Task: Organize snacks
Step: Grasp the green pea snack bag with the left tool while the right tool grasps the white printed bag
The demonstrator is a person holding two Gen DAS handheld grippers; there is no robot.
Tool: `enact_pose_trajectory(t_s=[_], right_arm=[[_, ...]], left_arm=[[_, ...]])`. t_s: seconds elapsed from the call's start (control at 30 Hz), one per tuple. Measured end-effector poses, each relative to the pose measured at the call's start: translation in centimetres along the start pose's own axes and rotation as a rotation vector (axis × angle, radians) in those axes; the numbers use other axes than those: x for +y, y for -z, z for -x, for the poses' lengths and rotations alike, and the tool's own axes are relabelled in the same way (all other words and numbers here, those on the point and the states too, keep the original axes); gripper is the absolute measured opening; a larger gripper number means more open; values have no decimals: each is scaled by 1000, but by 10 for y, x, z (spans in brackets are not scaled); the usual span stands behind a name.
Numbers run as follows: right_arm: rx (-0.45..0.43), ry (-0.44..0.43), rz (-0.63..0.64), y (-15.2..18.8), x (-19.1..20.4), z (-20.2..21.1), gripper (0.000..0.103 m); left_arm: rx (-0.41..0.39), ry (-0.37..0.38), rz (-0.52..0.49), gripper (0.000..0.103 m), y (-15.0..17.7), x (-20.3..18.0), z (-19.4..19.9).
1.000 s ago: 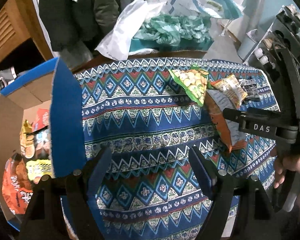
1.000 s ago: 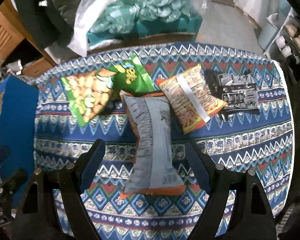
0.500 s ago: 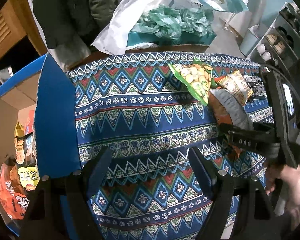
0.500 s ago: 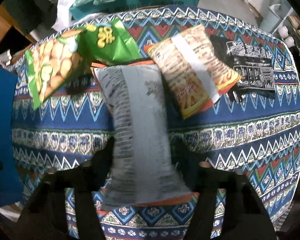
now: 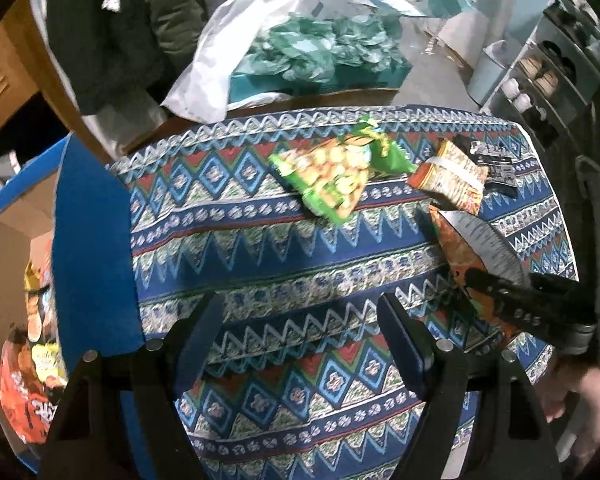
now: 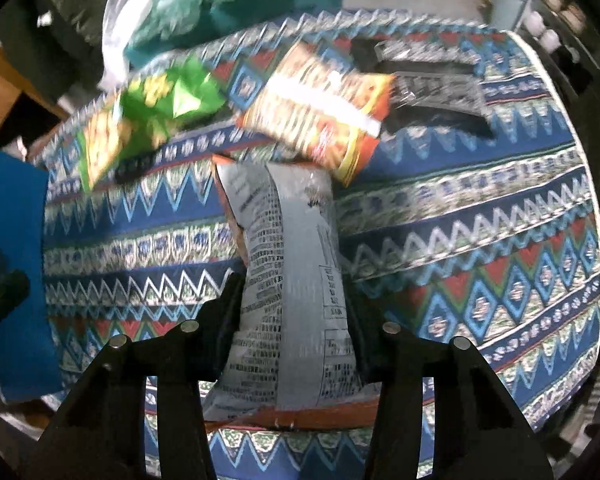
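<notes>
My right gripper (image 6: pixel 290 300) is shut on a grey-backed orange snack bag (image 6: pixel 292 288) and holds it tilted above the patterned tablecloth; it also shows in the left wrist view (image 5: pixel 476 256). A green snack bag (image 5: pixel 336 176) (image 6: pixel 148 120), an orange snack bag (image 5: pixel 452 180) (image 6: pixel 324 116) and a black packet (image 5: pixel 496 160) (image 6: pixel 432 88) lie on the far part of the table. My left gripper (image 5: pixel 302 336) is open and empty above the cloth's near middle. A blue-edged cardboard box (image 5: pixel 92 240) at the left holds several snack bags (image 5: pixel 32 380).
The patterned tablecloth (image 5: pixel 260 248) covers the table. Behind it are a teal box with green plastic (image 5: pixel 320 52), a white bag (image 5: pixel 216 60) and dark jackets (image 5: pixel 100 28). A shoe rack (image 5: pixel 552 68) stands at the right.
My right gripper came down over the grey-backed bag, shut on it and lifted it. My left gripper drifted slightly, staying open.
</notes>
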State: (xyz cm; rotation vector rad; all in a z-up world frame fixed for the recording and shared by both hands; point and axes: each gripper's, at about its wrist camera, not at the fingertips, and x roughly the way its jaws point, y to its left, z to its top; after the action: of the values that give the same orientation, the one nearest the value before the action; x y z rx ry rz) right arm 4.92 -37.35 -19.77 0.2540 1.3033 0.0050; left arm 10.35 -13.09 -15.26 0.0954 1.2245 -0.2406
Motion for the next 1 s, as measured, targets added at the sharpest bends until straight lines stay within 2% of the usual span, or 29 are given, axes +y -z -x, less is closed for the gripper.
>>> enact_pose_trajectory(t_s=[0.27,0.47,0.63,0.83,1.0], right_arm=[[-59,-20,-41,-7,-18,24,46],[-5,-8,-17,-16,-6,-3,46],[15,-29,-32,-18,-11,-10,46],[36,-13,-18,-22,-6,-23,62],[58,-13,-26,-25,-4,-33,63]], left_arm=[[1,10,-41,80,-35,-10,-14],[-5,32,-80,81,-67,-16,-24],[-8,-2,-207,81,-88,-35,-39],[26,-64,-356,81,-99,-58,-68],[57,-93,-410,81,-102,-68,-91]])
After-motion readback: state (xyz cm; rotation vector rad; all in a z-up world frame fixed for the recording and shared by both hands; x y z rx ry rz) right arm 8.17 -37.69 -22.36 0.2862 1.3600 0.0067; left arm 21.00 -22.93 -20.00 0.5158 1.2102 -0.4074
